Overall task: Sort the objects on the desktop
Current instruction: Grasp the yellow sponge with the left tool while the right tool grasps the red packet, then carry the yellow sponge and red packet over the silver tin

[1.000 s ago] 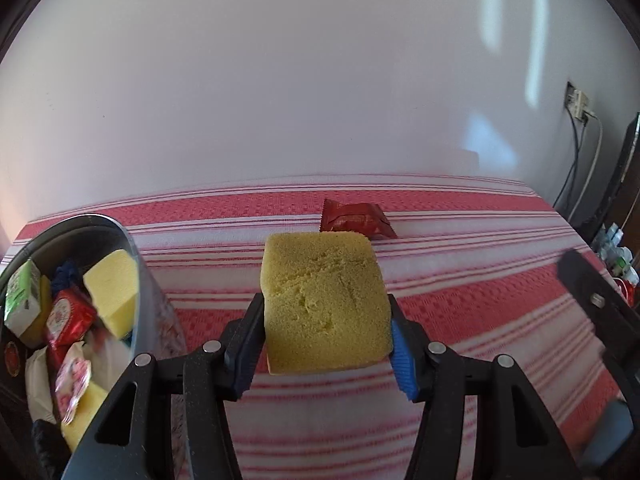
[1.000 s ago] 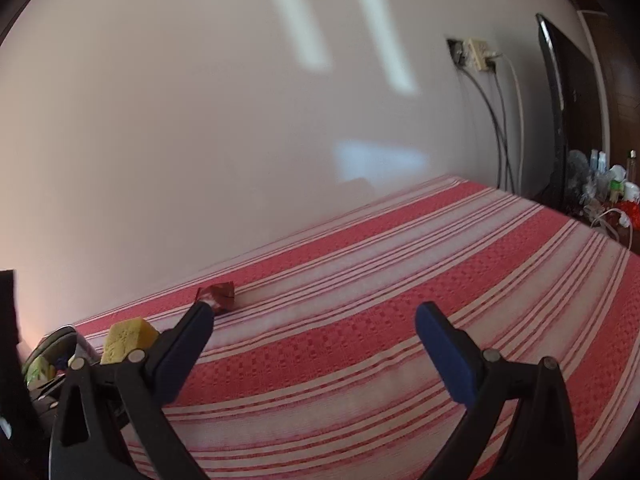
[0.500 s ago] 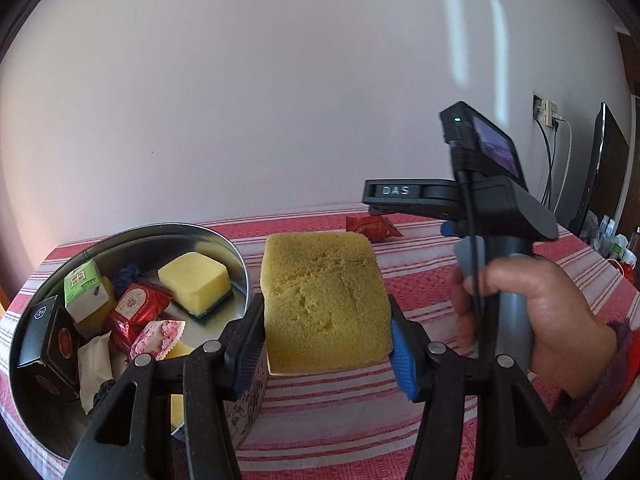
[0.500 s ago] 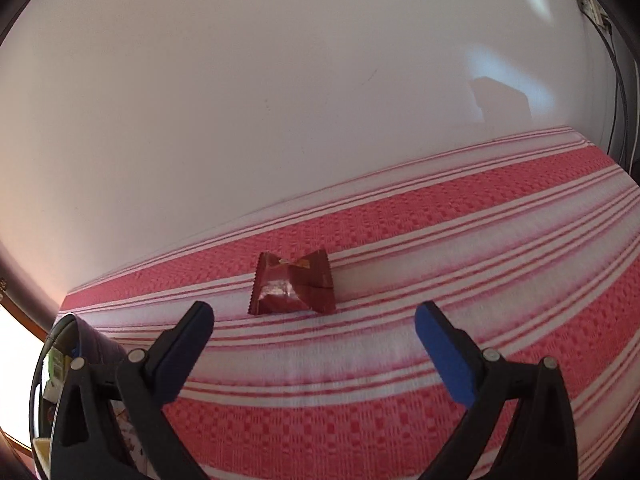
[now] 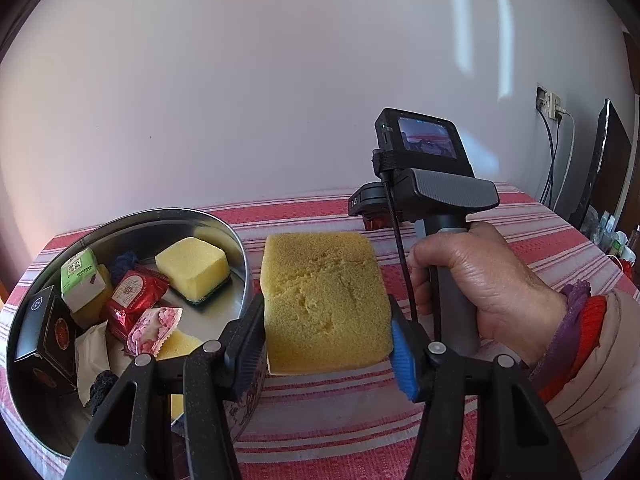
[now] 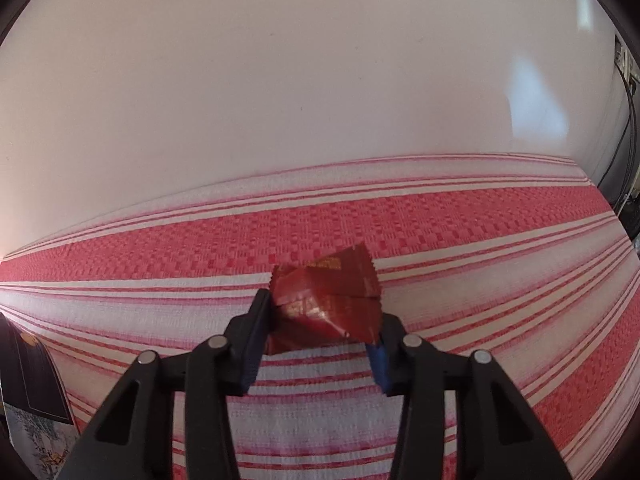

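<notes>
Jaws of right gripper (image 6: 320, 322) just closed, pinching crinkled red foil packet (image 6: 326, 304); left gripper (image 5: 328, 334) clamps porous yellow sponge block (image 5: 324, 304).

Both grippers (image 5: 326, 336) (image 6: 318, 334) clamped, loaded.

Pale wall (image 5: 280, 100) — red-striped tablecloth (image 6: 440, 220)

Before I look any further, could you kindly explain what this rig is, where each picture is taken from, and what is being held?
A person holds a two-finger gripper in each hand; each carries a forward-looking camera. The left view shows the left gripper shut on a yellow sponge block beside a round metal tin of sorted items, plus the person's right hand. The right view shows the right gripper, whose jaws have just been closing, pinching a crumpled red foil packet over the red-and-white striped tablecloth.
</notes>
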`<state>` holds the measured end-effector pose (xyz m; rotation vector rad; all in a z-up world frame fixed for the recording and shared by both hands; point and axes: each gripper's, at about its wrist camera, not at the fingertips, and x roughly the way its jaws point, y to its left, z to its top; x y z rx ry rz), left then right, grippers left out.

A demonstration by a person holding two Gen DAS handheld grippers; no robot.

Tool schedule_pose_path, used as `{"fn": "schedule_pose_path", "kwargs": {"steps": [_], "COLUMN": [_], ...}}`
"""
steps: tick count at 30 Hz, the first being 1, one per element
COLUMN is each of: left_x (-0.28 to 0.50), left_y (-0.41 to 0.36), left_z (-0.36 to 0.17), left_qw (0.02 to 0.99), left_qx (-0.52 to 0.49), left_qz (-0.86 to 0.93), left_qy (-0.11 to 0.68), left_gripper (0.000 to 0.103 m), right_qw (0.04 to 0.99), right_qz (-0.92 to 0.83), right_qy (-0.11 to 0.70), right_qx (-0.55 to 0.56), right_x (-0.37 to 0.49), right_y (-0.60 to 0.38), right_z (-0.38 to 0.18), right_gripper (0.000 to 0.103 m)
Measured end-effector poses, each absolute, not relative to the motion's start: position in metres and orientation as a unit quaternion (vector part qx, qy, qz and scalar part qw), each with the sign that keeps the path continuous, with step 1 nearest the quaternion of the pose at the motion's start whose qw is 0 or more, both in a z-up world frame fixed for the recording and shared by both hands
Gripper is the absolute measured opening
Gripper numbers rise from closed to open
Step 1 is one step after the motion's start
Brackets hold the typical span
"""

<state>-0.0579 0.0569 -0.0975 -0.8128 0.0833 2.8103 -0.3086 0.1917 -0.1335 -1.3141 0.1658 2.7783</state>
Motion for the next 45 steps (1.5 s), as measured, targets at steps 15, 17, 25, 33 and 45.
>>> {"fn": "schedule_pose_path", "kwargs": {"steps": [15, 17, 25, 33, 45], "left_x": [-0.055, -0.053, -0.048, -0.038, -0.019], "left_y": [0.059, 0.058, 0.053, 0.043, 0.018], "left_z": [-0.099, -0.098, -0.095, -0.092, -0.092], "left_qw": [0.096, 0.095, 0.090, 0.080, 0.058], "left_qx": [-0.276, -0.271, -0.258, -0.243, -0.239], "left_qz": [0.956, 0.957, 0.962, 0.967, 0.969], "left_qy": [0.035, 0.034, 0.023, 0.007, -0.017], "left_gripper": [0.057, 0.057, 0.057, 0.058, 0.058], "right_qw": [0.033, 0.036, 0.071, 0.040, 0.030], "right_qz": [0.933, 0.942, 0.974, 0.979, 0.989], "right_qy": [0.110, 0.110, 0.086, 0.087, 0.057], "right_qx": [-0.342, -0.315, -0.199, -0.181, -0.133], "right_x": [-0.192, -0.165, -0.070, -0.056, -0.026], "right_y": [0.233, 0.237, 0.231, 0.202, 0.167], "right_z": [-0.115, -0.109, -0.087, -0.082, -0.070], "right_gripper": [0.042, 0.042, 0.042, 0.042, 0.042]}}
